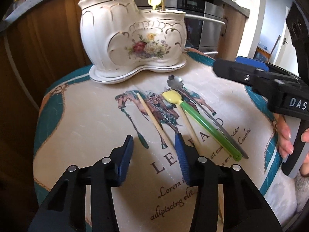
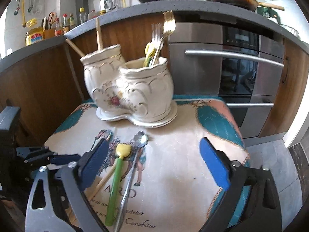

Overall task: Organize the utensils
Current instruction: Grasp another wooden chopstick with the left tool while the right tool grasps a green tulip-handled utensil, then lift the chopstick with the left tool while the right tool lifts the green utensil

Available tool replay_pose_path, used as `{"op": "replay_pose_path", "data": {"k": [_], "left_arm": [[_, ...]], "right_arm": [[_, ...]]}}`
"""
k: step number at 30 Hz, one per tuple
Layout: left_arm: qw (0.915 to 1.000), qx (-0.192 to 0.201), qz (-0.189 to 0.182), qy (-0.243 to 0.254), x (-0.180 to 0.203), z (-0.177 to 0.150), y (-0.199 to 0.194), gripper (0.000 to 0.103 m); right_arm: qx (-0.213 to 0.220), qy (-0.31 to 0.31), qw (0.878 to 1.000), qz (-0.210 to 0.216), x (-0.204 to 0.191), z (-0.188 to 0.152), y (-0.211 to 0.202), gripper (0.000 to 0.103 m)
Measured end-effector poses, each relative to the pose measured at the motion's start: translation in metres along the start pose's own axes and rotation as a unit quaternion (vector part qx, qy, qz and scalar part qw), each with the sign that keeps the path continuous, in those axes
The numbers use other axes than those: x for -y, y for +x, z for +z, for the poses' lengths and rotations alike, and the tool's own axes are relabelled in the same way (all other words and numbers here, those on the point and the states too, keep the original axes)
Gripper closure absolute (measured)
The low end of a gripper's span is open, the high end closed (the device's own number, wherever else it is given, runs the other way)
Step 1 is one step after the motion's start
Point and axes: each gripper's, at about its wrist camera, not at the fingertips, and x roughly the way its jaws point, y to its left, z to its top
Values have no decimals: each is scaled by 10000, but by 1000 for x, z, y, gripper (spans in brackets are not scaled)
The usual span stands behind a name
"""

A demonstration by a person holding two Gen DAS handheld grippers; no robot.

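A white floral ceramic double holder (image 1: 135, 38) stands at the back of the cloth, with chopsticks in its tall pot and forks in its low pot; it shows in the right wrist view (image 2: 133, 94) too. On the cloth lie two wooden chopsticks (image 1: 154, 118), a green-handled yellow spoon (image 1: 204, 123) and a metal spoon (image 1: 175, 82). My left gripper (image 1: 154, 154) is open low over the nearer chopstick ends, one chopstick between its fingers. My right gripper (image 2: 154, 162) is open above the green spoon (image 2: 115, 181) and metal spoon (image 2: 131, 176); it also shows in the left wrist view (image 1: 231, 71).
The printed cloth (image 1: 87, 135) covers a small table with rounded edges. An oven (image 2: 241, 73) and wooden cabinets stand behind it under a grey counter (image 2: 173, 7) with pans and bottles. Tiled floor (image 2: 270, 162) lies to the right.
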Motion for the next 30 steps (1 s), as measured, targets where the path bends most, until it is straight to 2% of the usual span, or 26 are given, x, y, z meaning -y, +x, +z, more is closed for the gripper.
{"op": "replay_pose_path", "data": {"k": [5,11,14,21,23,26,30], "left_arm": [[9997,30,38,244,1,-2,-1,90],[9999,-7,24,137,-12,-1,-3,98],[10000,-19,-2,84,-16,0,-4,98],[9999,-76,-79,126,-17,-2,-4,97],[9998,-109,-89,145,-17,-2,-5,96],[9996,-156,-161,168,-16,-3,-6,86],[9994,-211,-156,226,-16,-4,-8,86]], "right_arm": [[-354,-168,9990,235,-11,-5,8,40],[-843,-438,9940,535,-29,-13,19,60],[-1005,-621,9915,542,-38,-18,23,69],[-1213,-1111,9859,317,-56,-28,31,78],[-1233,-1181,9850,263,-59,-27,32,78],[-1300,-1225,9836,234,-59,-26,32,78],[-1370,-1256,9821,303,-60,-27,32,78]]}}
